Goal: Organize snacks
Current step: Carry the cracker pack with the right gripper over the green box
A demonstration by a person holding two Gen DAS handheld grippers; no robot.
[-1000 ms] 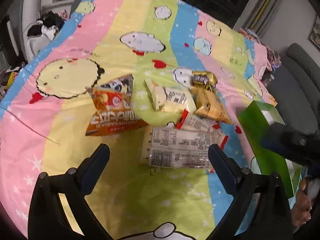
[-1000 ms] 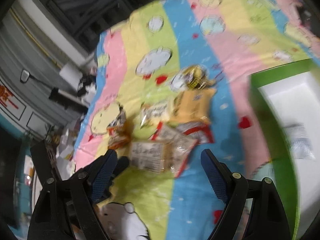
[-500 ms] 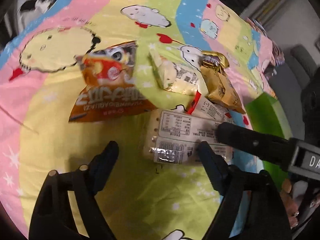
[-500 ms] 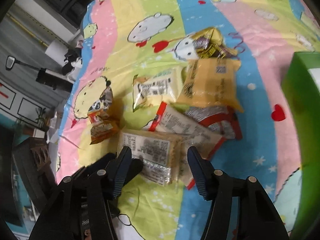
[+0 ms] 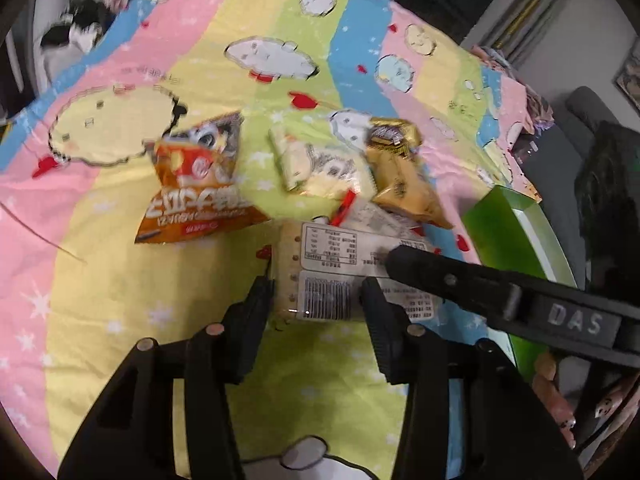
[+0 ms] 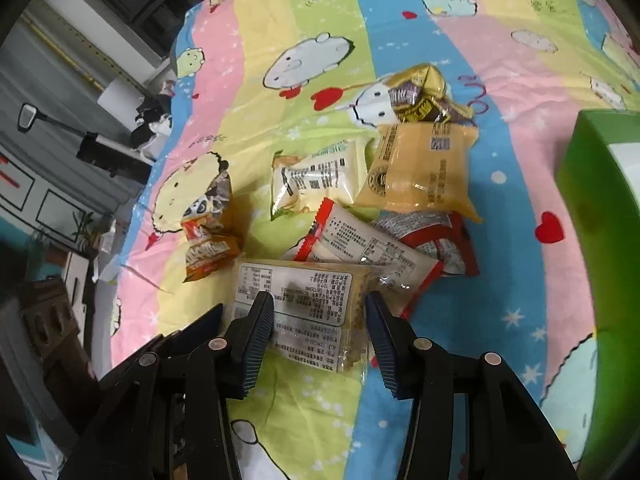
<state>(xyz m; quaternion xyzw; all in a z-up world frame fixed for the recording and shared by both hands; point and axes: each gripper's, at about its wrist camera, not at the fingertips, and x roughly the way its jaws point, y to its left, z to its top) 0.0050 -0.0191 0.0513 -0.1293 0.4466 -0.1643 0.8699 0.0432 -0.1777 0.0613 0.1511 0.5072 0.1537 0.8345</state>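
Note:
A clear cracker pack (image 5: pixel 328 256) (image 6: pixel 304 284) with a white label lies on the striped cartoon bedspread (image 5: pixel 120 300), nearest of the snack pile. My left gripper (image 5: pixel 316 296) is closing, with the pack's left end between its jaws and the pads touching it. My right gripper (image 6: pixel 318 308) is closing too, its pads against the pack's other end. One of its fingers (image 5: pixel 440 276) reaches in from the right in the left wrist view. Behind lie an orange chip bag (image 5: pixel 192 192) (image 6: pixel 204 244), a cream packet (image 5: pixel 312 164), a yellow packet (image 5: pixel 404 192) and a red-edged packet (image 6: pixel 360 240).
A green box (image 5: pixel 512 232) (image 6: pixel 592 200) with a white inside stands at the right edge of the bed. A gold wrapper (image 6: pixel 420 92) lies farthest back in the pile. A person's fingers (image 5: pixel 552 396) show at lower right. Furniture stands beyond the bed's left side.
Both grippers' jaws have narrowed from wide apart onto the cracker pack. The right gripper came down and in toward the pack, and its finger now shows in the left wrist view.

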